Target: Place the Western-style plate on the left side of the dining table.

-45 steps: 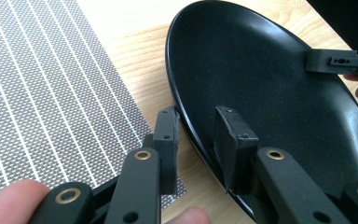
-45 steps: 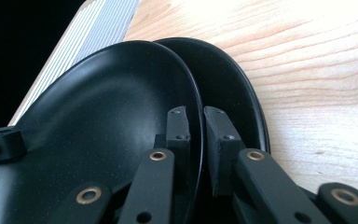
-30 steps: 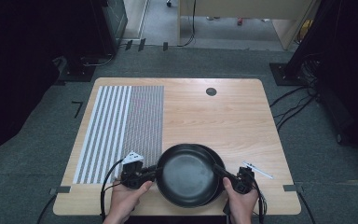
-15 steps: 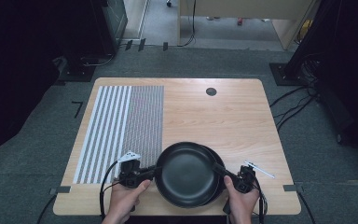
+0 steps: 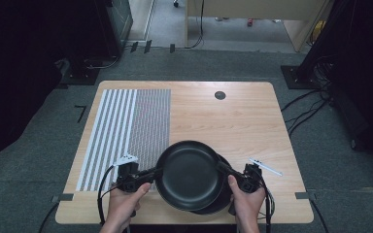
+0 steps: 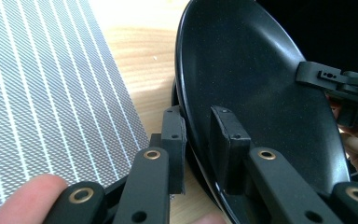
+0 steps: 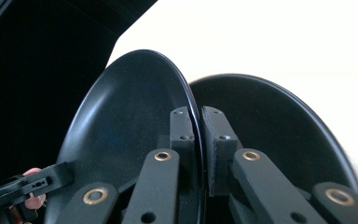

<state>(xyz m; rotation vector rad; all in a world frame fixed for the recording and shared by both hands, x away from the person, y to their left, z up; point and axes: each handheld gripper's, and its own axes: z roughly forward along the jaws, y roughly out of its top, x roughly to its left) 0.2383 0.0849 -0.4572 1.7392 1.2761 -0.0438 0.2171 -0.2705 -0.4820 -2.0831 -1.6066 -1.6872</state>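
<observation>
Two black plates sit stacked near the front edge of the desk (image 5: 243,121), just right of the striped mat (image 5: 126,131), and the person is lifting the top plate (image 5: 188,174) off the bottom plate (image 5: 222,203). Each hand holds a gripper, one on either side of the upper rim. The left gripper (image 5: 150,173) has its jaws clamped on the plate's left edge; in the left gripper view one jaw sits inside the dish and the other beneath the rim, pinching it, and those jaws have just been closing onto it. The right gripper (image 5: 229,171) grips the opposite edge the same way, its jaws pressed tight on the thin rim in the right gripper view, where the bottom plate shows behind as a separate dark disc.

From the high view the top plate looks offset to the left and back from the one under it, and in both gripper views a gap opens between the two rims, so I judge the separating step is under way, with the plate carried on two thin pinches.

What comes next, I think, calls for both hands rising evenly so the plate stays level and does not twist out of either grip, then travelling together across to bare wood or the mat before setting it down flat and only then letting go
</observation>
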